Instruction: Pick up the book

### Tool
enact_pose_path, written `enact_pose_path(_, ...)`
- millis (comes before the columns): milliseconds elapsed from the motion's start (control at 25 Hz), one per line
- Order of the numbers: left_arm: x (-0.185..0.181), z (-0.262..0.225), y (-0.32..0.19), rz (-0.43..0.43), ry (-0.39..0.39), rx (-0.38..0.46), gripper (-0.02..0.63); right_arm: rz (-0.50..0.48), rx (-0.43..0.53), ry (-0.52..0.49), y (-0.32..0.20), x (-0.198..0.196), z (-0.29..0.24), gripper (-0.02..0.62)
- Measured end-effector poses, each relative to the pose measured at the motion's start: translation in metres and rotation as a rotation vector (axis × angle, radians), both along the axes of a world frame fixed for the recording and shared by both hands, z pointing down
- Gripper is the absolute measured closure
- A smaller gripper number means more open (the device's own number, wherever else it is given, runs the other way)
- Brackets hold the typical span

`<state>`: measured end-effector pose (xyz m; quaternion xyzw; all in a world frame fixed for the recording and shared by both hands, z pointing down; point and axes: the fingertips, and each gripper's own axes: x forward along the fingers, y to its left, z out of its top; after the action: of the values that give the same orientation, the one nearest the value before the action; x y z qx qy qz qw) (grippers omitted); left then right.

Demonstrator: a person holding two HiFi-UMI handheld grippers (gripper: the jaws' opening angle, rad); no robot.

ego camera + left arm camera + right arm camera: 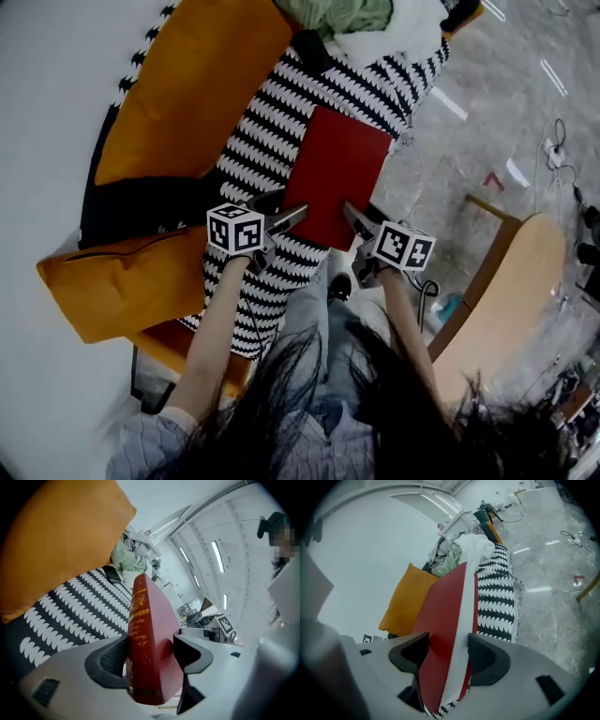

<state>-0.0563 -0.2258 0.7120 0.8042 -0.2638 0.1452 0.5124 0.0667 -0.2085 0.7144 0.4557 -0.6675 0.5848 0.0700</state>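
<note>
The red hardback book (pixel 336 173) lay on the striped sofa cover (pixel 272 112), long axis pointing away from the person, with the left gripper (pixel 292 217) clamping its near spine corner and the right gripper (pixel 356 220) clamping its near page-edge corner.

White wall (pixel 47 94) and grey marble floor (pixel 487 84) flank 2 orange cushions (pixel 187 84) beside a patterned throw (pixel 272 122).

Book (pixel 335 178) over sofa seat (pixel 267 131); cushion (pixel 192 89) left; clothes pile (pixel 347 14) behind.
</note>
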Motion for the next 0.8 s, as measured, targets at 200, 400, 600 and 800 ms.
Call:
enact_pose_path(200, 0.012, -0.044, 0.012, -0.023, 0.017, 0.051, 0.29, -0.014, 0.059, 0.026, 0.011, 0.014, -0.042, 0.318)
enact_pose_path(400, 0.018, -0.109, 0.039, -0.044, 0.013, 0.092, 0.29, -0.033, 0.102, 0.022, 0.036, 0.021, -0.105, 0.318)
enact_pose_path(600, 0.021, -0.171, 0.062, -0.07, 0.018, 0.145, 0.291, -0.061, 0.162, 0.017, 0.056, 0.024, -0.167, 0.318)
enact_pose_path(800, 0.026, -0.217, 0.096, -0.114, 0.03, 0.185, 0.291, -0.081, 0.221, 0.021, 0.085, 0.029, -0.214, 0.318)
